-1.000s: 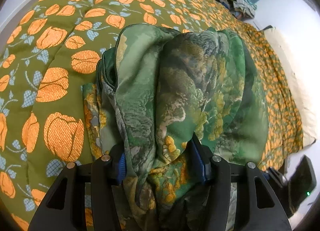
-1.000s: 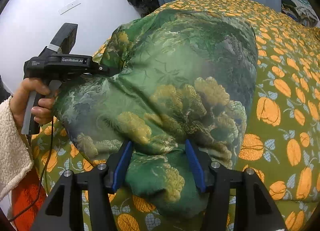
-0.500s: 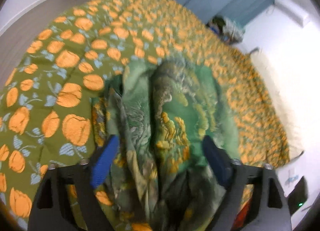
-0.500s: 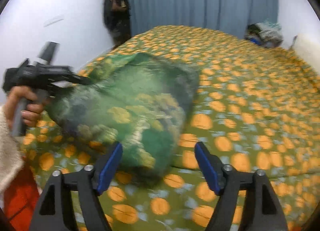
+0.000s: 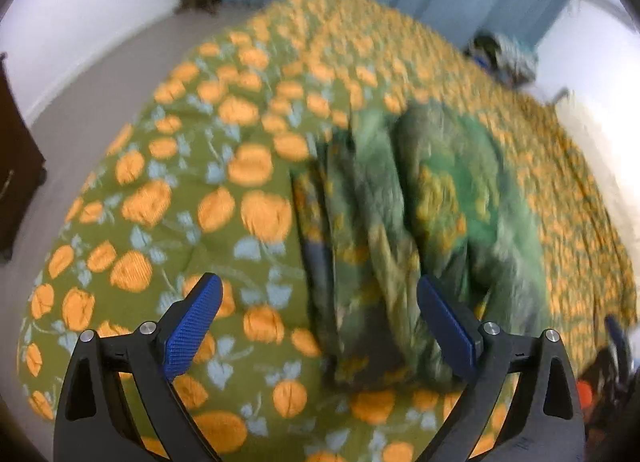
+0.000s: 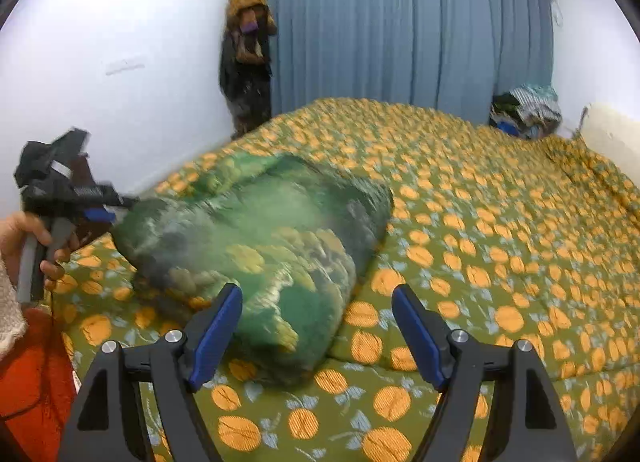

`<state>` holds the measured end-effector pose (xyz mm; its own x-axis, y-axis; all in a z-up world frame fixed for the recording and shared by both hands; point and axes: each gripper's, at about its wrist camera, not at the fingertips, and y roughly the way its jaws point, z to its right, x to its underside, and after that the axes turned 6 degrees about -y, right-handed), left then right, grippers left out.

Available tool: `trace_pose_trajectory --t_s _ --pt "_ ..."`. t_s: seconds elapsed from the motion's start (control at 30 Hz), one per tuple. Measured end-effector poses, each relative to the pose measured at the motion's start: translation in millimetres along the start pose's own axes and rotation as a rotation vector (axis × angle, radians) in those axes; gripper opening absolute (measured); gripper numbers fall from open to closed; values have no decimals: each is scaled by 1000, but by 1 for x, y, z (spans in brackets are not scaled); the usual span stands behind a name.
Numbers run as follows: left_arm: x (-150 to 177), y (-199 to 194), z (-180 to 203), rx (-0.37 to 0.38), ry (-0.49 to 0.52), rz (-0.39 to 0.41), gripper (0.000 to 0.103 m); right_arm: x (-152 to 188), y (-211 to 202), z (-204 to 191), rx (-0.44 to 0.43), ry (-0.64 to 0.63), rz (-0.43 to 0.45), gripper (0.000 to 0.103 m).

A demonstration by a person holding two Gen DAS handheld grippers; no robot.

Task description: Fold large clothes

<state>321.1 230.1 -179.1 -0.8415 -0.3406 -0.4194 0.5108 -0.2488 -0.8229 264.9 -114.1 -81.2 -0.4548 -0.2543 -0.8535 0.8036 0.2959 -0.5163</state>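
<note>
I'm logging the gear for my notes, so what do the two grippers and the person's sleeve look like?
Both the left gripper and the right gripper have black frames with silver screws and ribbed blue pads. The left hand grips a grey handle; white lettering marks the body. The sleeve is fuzzy cream fleece.

The folded garment [image 6: 256,246] lay on the bed [image 6: 500,230], near its near left corner. The left gripper [image 6: 100,208] hung just beside the garment's left end, the right gripper [image 6: 316,326] over its near end, fingers apart from the cloth. A curtain [image 6: 400,30] stood behind the bed, hung clothes [image 6: 248,54] at its left. A clothes pile [image 6: 526,110] sat at the far right, beside the bed.
</note>
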Motion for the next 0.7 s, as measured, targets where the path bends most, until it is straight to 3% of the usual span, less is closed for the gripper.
trace_pose_trajectory --t_s 0.1,0.27,0.33,0.4,0.53,0.57,0.63,0.7 --pt "-4 -6 -1 -1 -3 -2 98 0 -6 -7 -5 -56 33 82" --pt "-38 -15 13 246 -62 -40 98 5 2 -10 -82 -40 -20 82" --pt "-54 -4 31 289 -36 -97 98 5 3 -13 -99 -24 -19 82" --pt "-61 16 47 258 -14 -162 96 4 4 -16 -119 -18 -19 82" --pt "-53 62 52 166 14 -291 84 5 4 -22 -144 -27 -21 82" --pt "-49 67 49 161 10 -301 84 7 4 -22 -148 -32 -26 82" --pt "-40 76 33 163 -34 -303 100 12 8 -19 -147 -33 -44 82" --pt "-32 79 17 204 -92 -302 103 15 14 -12 -152 -7 -73 82"
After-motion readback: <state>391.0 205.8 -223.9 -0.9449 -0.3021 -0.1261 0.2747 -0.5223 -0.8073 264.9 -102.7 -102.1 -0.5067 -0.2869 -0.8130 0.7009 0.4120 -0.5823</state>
